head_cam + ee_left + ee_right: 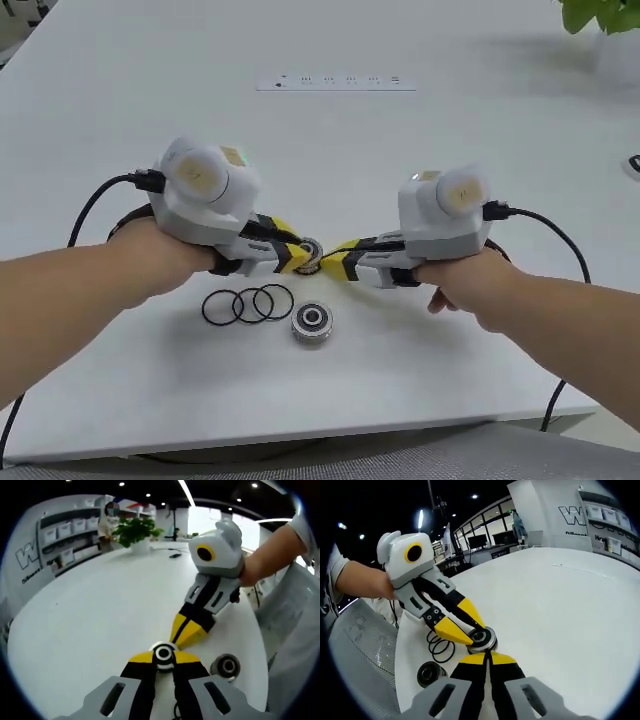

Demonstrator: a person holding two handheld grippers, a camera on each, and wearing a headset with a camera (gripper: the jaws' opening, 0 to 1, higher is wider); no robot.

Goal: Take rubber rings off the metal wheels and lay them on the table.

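Both meet mid-frame: my left tongs (293, 260) clamp a metal wheel (164, 654), my right tongs (488, 657) pressed together at its rim.

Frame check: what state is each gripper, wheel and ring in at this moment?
left gripper: shut on the held wheel.
held wheel: clamped, lifted off the table.
right gripper: shut, tip at the held wheel's rim; ring grip unclear.
second wheel: lying flat on the table, free.
rubber rings: three, flat on the table, overlapping.
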